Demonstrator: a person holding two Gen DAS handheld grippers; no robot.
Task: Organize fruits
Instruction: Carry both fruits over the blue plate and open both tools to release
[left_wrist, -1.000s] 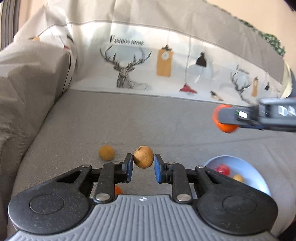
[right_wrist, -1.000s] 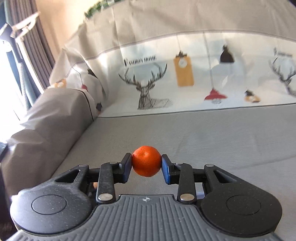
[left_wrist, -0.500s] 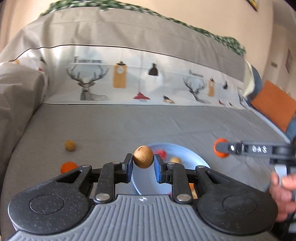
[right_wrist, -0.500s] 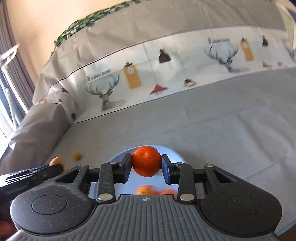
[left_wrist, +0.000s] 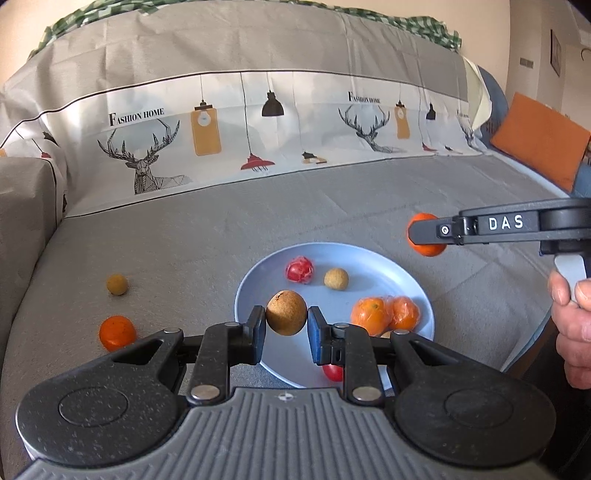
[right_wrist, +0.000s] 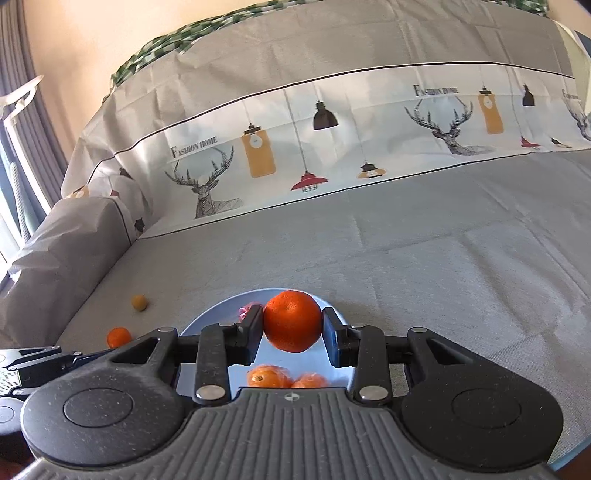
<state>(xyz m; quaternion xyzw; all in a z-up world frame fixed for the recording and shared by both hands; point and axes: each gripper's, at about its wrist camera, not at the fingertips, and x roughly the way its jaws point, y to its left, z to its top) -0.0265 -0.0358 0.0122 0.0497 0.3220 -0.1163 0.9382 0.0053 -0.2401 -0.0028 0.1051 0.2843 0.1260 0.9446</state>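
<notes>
my left gripper (left_wrist: 286, 334) was clamped on a small brown fruit (left_wrist: 286, 313), its skin rough, matte and tan with a dark speck near the top; it hung above the near-left edge of the pale blue plate (left_wrist: 373, 263). my right gripper (right_wrist: 292, 332) was clamped on a round mandarin (right_wrist: 292, 320), bright orange with a finely dimpled peel, held above the far rim of the plate (right_wrist: 207, 315). from the left wrist view that same right gripper (left_wrist: 428, 240) came in from the right with the mandarin (left_wrist: 430, 251) mostly hidden behind its black finger marked "das", up over the grey cover just past the plate's far-right edge.

on the plate i saw a red fruit (left_wrist: 300, 270) with a glossy, crinkled look, a small tan round fruit (left_wrist: 336, 278) just beside it, and two oranges (left_wrist: 384, 314) touching each other, shiny as if wrapped in film. another red fruit (left_wrist: 332, 372) showed partly behind my left finger at the near rim.

off the plate, on the grey sofa cover (left_wrist: 166, 243), lay a small yellowish-brown fruit (left_wrist: 117, 284) and, nearer me, a loose orange (left_wrist: 117, 332), the two apart from each other. the person's right hand (left_wrist: 574, 321) gripped the right handle.
</notes>
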